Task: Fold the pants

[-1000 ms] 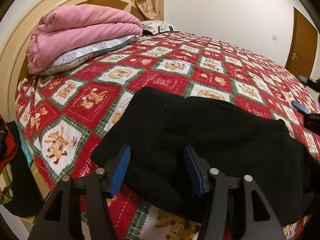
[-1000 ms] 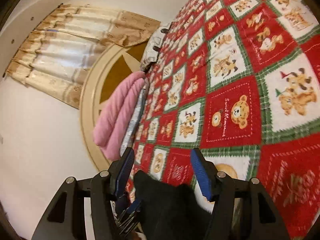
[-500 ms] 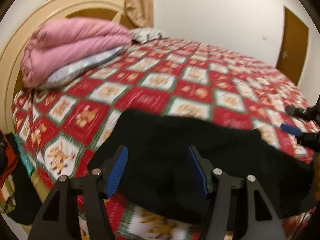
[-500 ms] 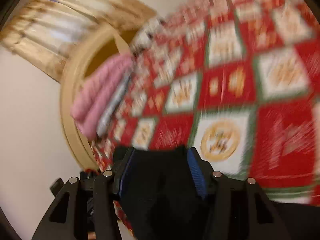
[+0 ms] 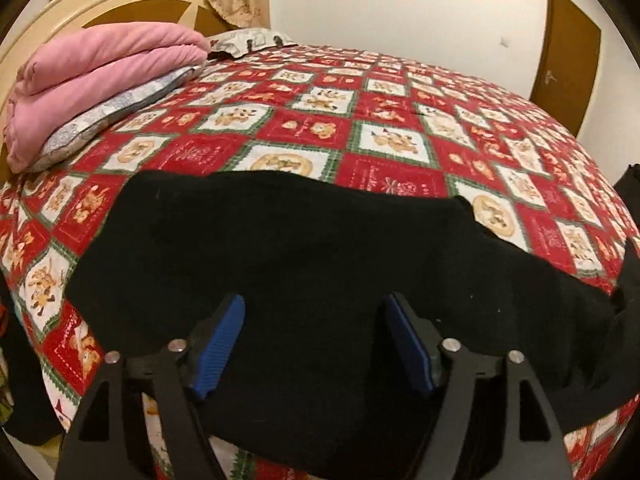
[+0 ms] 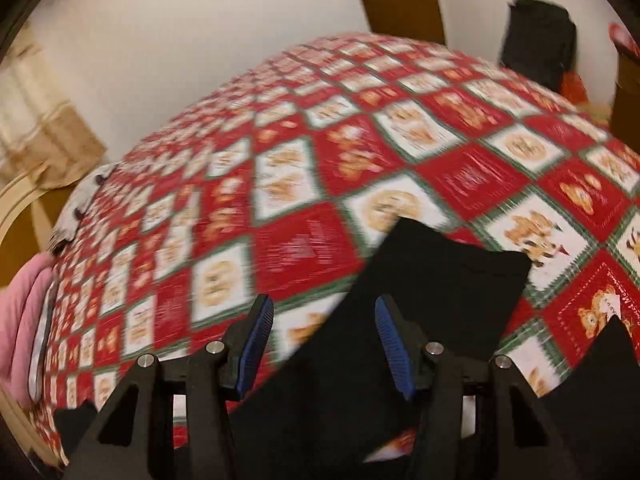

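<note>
The black pants (image 5: pixel 304 256) lie spread across the near edge of the bed, on a red, white and green quilt (image 5: pixel 376 120) printed with bears; the fabric runs from the near left corner toward the right, where it narrows and dips out of the left wrist view. In the right wrist view one end of the pants (image 6: pixel 432 280) reaches onto the quilt (image 6: pixel 304 168) with a squared corner, and that picture is blurred. The left gripper (image 5: pixel 316 340) hovers over the middle of the pants with its blue pads (image 5: pixel 218 354) set wide apart and nothing between them. The right gripper (image 6: pixel 324 340) also stands wide, its pads (image 6: pixel 256 344) spread above the edge of the cloth, gripping nothing. At the head of the bed a folded pink blanket (image 5: pixel 100 68) rests on a grey pillow (image 5: pixel 116 108), against a cream headboard (image 5: pixel 100 0). Beyond the quilt, a brown door (image 5: pixel 568 52) stands in the white wall.
</note>
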